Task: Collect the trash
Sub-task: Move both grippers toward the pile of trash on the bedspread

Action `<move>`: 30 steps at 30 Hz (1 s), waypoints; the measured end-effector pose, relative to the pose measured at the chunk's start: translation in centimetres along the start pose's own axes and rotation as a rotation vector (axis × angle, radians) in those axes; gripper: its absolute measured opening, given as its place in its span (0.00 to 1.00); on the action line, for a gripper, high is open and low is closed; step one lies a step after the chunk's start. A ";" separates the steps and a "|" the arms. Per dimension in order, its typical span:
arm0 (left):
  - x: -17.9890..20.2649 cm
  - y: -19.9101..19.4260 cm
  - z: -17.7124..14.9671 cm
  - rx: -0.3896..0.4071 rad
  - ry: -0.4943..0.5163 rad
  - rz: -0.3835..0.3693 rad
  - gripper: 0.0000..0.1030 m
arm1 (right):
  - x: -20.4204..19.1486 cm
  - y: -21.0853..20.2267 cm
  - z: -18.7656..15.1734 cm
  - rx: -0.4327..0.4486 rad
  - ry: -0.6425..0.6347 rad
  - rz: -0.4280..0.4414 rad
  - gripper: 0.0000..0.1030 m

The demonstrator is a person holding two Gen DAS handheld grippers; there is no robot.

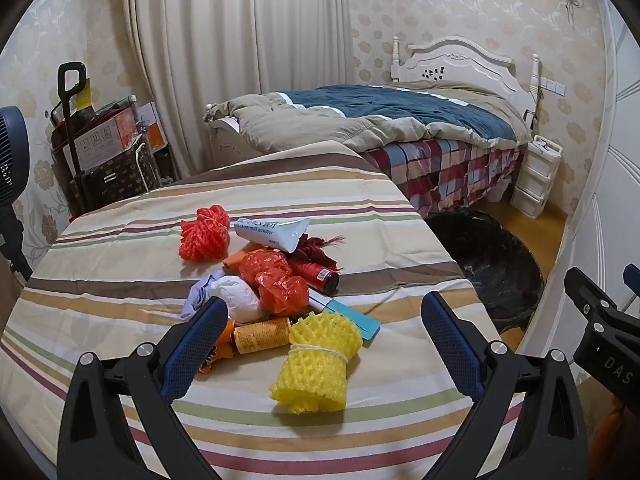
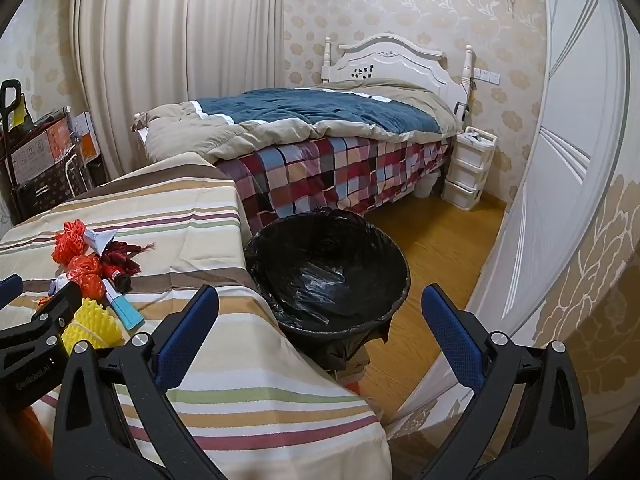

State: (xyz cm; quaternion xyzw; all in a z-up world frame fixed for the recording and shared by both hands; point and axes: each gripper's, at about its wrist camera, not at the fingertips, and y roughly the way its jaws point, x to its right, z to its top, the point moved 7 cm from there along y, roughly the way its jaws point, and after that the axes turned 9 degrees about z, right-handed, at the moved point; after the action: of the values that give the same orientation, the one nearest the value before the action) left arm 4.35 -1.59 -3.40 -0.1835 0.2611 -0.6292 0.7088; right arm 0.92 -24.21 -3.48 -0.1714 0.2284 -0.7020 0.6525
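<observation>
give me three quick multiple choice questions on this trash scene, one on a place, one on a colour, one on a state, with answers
1. Where is the black-lined trash bin?
A. on the floor beside the striped table
B. on the bed
C. on the table

2. What colour is the foam fruit net nearest the left gripper?
A. yellow
B. green
C. purple

3. How is the right gripper?
A. shut on a bottle
B. open, holding nothing
C. shut on a bag

Answers: 1 A, the bin stands on wood floor by the striped tablecloth. 2 A, the tied net is bright yellow. 3 B, its jaws stand wide apart with nothing between.
</observation>
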 end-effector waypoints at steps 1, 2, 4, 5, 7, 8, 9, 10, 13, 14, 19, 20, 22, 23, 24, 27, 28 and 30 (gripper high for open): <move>0.1 0.0 0.0 0.000 0.000 0.000 0.94 | 0.0 0.0 0.0 0.001 0.000 0.000 0.96; 0.0 0.0 0.0 0.000 0.000 0.000 0.94 | 0.0 0.0 0.0 -0.003 0.001 0.000 0.96; 0.1 0.0 0.0 -0.001 0.000 0.000 0.94 | 0.0 0.0 0.0 -0.001 0.001 0.000 0.96; 0.0 0.0 0.0 0.000 -0.001 0.000 0.94 | 0.0 0.0 0.0 0.000 0.001 0.000 0.96; 0.0 0.0 0.0 0.001 0.000 0.001 0.94 | 0.1 0.0 0.0 -0.001 0.002 0.000 0.96; 0.0 0.0 0.0 0.000 0.000 0.000 0.94 | 0.1 0.0 0.0 -0.001 0.002 0.002 0.96; 0.1 -0.1 0.0 0.001 0.000 0.000 0.94 | 0.1 0.0 0.0 -0.001 0.002 0.002 0.96; 0.1 -0.1 0.0 0.000 -0.001 0.000 0.94 | 0.1 0.0 0.0 -0.001 0.002 0.001 0.96; 0.1 -0.1 0.0 0.000 -0.001 0.000 0.94 | 0.0 0.0 0.0 -0.002 0.003 0.001 0.96; 0.0 0.0 0.0 0.000 -0.001 0.000 0.94 | 0.0 0.0 0.0 -0.003 0.002 0.001 0.96; 0.1 -0.1 -0.1 -0.004 -0.001 0.000 0.94 | -0.1 0.1 -0.1 -0.008 0.006 0.008 0.96; 0.0 -0.1 -0.1 -0.004 0.000 0.002 0.94 | -0.2 0.0 -0.1 -0.009 0.006 0.009 0.96; -0.2 -0.1 -0.3 -0.008 0.009 0.006 0.94 | -0.3 0.0 -0.1 -0.014 0.004 0.015 0.96; -0.7 0.0 -0.4 -0.009 0.012 0.009 0.94 | -0.1 0.2 -0.3 -0.018 0.001 0.019 0.96; -1.2 0.0 -0.5 -0.012 0.011 0.015 0.94 | -0.3 0.2 -0.4 -0.022 -0.001 0.023 0.96; -2.7 0.2 -0.7 -0.023 -0.003 0.029 0.94 | -1.9 0.4 -0.8 -0.037 -0.015 0.043 0.96; -3.3 0.2 -0.8 -0.025 -0.007 0.036 0.94 | -2.5 0.4 -1.0 -0.043 -0.026 0.055 0.96; -4.6 0.3 -1.0 -0.026 -0.012 0.056 0.94 | -4.1 0.6 -1.2 -0.049 -0.049 0.071 0.96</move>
State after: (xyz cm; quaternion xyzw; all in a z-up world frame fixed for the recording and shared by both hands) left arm 3.63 3.07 -3.75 -0.1892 0.2701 -0.6044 0.7253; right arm 1.16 -20.01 -4.64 -0.1963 0.2356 -0.6683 0.6777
